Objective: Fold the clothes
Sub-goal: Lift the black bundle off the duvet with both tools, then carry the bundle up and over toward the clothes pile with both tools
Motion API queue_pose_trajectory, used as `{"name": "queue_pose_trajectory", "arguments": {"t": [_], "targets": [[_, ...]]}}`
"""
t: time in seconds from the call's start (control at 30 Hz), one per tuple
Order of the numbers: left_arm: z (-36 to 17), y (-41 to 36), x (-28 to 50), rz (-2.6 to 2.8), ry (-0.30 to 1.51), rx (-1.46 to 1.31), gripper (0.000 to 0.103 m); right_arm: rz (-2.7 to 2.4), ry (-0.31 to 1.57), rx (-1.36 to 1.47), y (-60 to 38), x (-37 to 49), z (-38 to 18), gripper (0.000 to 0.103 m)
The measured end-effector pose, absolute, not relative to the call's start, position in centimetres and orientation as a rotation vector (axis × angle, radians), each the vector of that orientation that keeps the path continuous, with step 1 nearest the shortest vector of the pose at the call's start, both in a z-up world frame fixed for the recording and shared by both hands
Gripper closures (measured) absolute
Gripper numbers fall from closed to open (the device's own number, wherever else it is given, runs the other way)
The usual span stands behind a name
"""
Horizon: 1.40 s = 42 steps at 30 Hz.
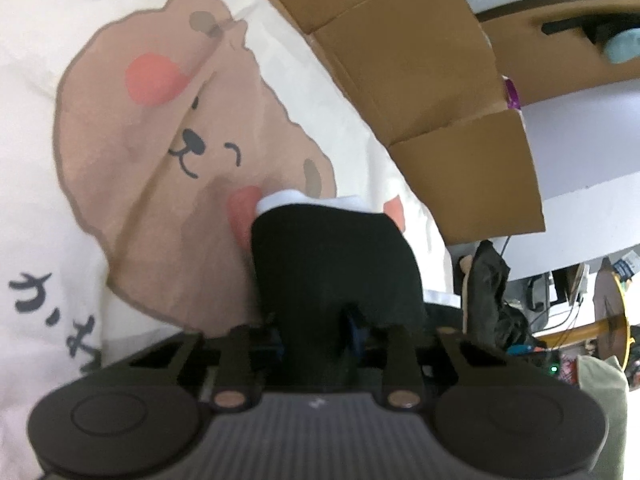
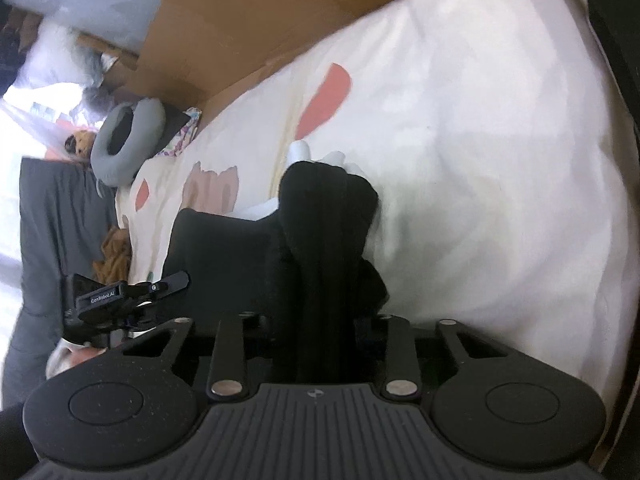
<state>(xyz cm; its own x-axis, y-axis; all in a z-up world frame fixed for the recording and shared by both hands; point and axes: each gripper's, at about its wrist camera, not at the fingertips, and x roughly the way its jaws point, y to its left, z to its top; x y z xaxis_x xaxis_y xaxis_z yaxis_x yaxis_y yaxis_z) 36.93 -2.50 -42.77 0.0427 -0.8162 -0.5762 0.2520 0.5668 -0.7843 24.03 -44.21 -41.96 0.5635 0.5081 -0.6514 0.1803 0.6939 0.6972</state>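
Cream bedding [image 1: 328,92] printed with a brown bear (beside cardboard [image 1: 420,52]) is spread beneath a black garment [image 2: 320,240]. Bunched fabric is pinched in the narrowly parted left gripper [image 1: 316,332] and likewise clamped in the right gripper [image 2: 320,332].

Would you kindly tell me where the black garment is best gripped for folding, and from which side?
Probably its near edge, approached from the near side: the black garment lies on the bear-print sheet with its white trim at the far end, and the near edge is bunched thick enough to pinch.
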Motion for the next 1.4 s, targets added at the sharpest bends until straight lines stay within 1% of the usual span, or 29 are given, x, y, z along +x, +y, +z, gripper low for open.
{"name": "queue_pose_trajectory", "arguments": {"t": [0.03,0.1,0.23,0.37,0.57,0.83,1.13,1.4], "targets": [[-42.4,-2.3,36.8,-0.883,1.274,-0.557,0.083,0.220,0.972,0.785,-43.9,24.0,-41.5,0.074],[-41.2,-2.3,36.4,-0.879,1.264,-0.542,0.085,0.222,0.967,0.735,-43.3,24.0,-40.4,0.076],[-37.9,-2.7,35.4,-0.894,1.235,-0.493,0.087,0.229,0.960,0.656,-42.2,23.9,-38.0,0.078],[-35.3,-3.0,34.4,-0.895,1.217,-0.454,0.088,0.236,0.946,0.589,-41.0,23.7,-35.5,0.079],[-31.7,-2.4,32.6,-0.866,1.196,-0.459,0.088,0.240,0.920,0.577,-40.4,22.2,-31.9,0.080],[-25.3,-1.3,29.1,-0.856,1.142,-0.418,0.089,0.264,0.876,0.534,-39.0,19.7,-26.3,0.081],[-16.4,-1.6,26.7,-0.862,1.052,-0.369,0.089,0.284,0.755,0.490,-38.4,17.2,-17.6,0.082],[-6.2,-3.2,24.8,-0.907,0.908,-0.338,0.089,0.277,0.614,0.429,-39.6,15.5,-7.4,0.082]]}}
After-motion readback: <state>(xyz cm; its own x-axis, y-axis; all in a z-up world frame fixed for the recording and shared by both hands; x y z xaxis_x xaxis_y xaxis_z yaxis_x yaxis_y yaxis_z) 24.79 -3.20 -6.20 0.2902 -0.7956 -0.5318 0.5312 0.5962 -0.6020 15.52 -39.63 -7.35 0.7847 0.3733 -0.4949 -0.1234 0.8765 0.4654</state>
